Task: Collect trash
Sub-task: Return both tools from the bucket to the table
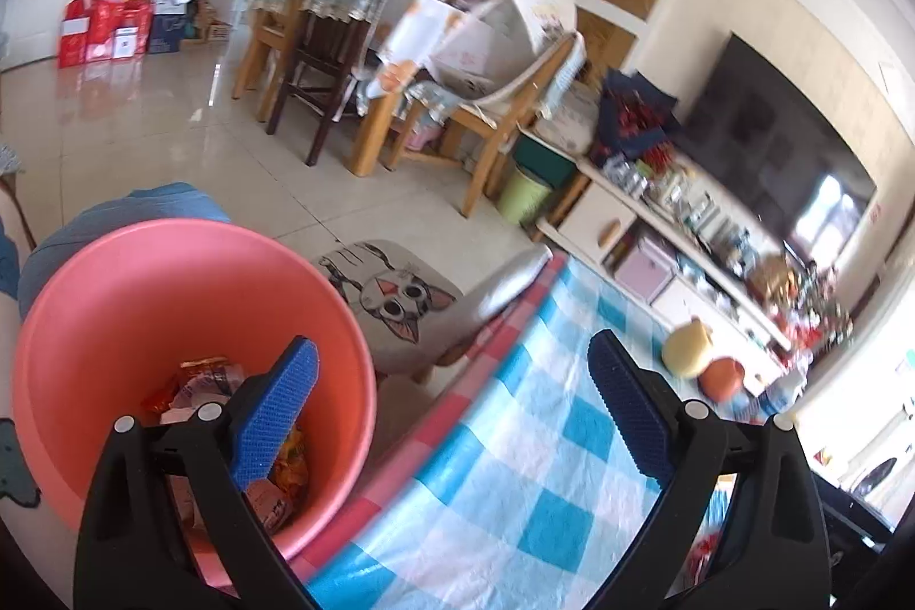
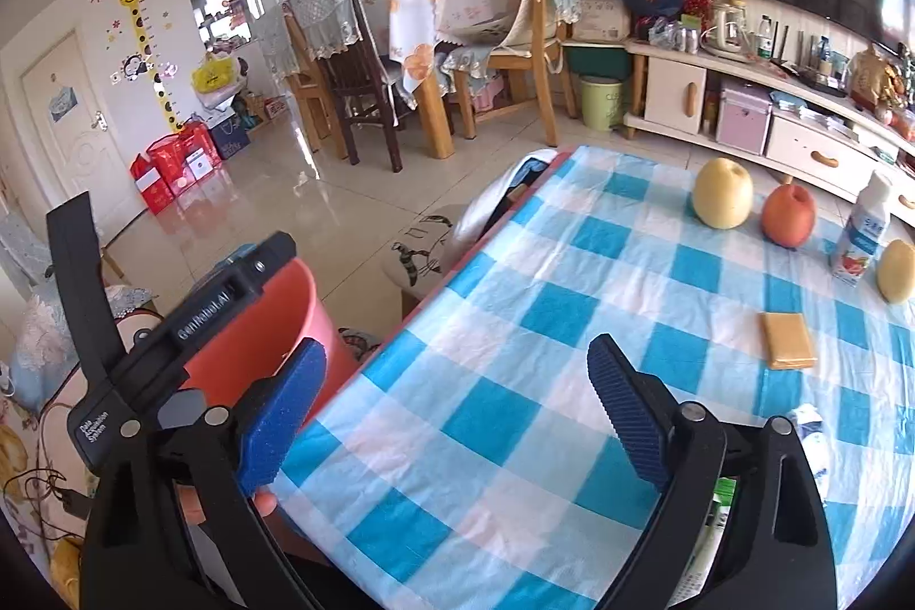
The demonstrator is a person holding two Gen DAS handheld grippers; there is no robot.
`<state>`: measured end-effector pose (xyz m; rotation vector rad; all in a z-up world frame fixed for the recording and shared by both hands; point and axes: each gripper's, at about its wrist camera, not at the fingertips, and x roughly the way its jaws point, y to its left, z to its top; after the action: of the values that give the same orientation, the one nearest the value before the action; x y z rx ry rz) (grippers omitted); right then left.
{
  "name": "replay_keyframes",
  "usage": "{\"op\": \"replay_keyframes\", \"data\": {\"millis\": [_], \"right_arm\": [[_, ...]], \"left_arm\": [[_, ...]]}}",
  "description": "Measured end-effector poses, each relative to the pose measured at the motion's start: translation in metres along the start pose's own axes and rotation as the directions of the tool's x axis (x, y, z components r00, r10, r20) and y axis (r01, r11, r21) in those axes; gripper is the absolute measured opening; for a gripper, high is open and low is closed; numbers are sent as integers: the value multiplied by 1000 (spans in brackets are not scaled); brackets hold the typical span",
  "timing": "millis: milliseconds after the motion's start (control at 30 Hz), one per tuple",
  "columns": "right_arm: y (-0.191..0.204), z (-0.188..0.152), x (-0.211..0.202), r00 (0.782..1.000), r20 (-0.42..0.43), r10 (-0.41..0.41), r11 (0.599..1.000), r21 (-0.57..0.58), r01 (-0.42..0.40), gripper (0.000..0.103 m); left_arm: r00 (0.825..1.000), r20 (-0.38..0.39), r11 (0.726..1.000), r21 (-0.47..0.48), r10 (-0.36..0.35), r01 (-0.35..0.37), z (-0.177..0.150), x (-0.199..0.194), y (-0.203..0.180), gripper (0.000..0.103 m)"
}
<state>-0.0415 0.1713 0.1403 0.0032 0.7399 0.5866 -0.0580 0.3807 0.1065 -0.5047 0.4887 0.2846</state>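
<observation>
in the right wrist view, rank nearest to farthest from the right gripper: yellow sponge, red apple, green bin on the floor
1. yellow sponge, on the tablecloth, right of the right gripper
2. red apple, near the table's far edge
3. green bin, on the floor beside the chairs

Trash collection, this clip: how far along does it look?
Done: crumpled snack wrappers already lie in the pink plastic bin. In hand: nothing; the left hand-held gripper and right hand-held gripper are both open. Left: a flat tan packet and some white wrapper remain on the blue checked tablecloth.
</observation>
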Motion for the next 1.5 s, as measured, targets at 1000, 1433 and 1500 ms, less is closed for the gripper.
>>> {"op": "replay_keyframes", "data": {"millis": [1000, 1433, 1500], "right_arm": [[-97, -21, -79, 990, 100, -99, 991, 98, 89, 92], [-185, -37, -105, 980, 74, -186, 957, 240, 164, 93], [-197, -40, -106, 978, 65, -196, 951, 256, 174, 93]], "left_arm": [[986, -150, 946, 301, -79, 122, -46, 6, -98, 96], [974, -201, 912, 371, -107, 176, -66, 9, -125, 96], [971, -210, 903, 388, -112, 187, -69, 9, -131, 96]]}}
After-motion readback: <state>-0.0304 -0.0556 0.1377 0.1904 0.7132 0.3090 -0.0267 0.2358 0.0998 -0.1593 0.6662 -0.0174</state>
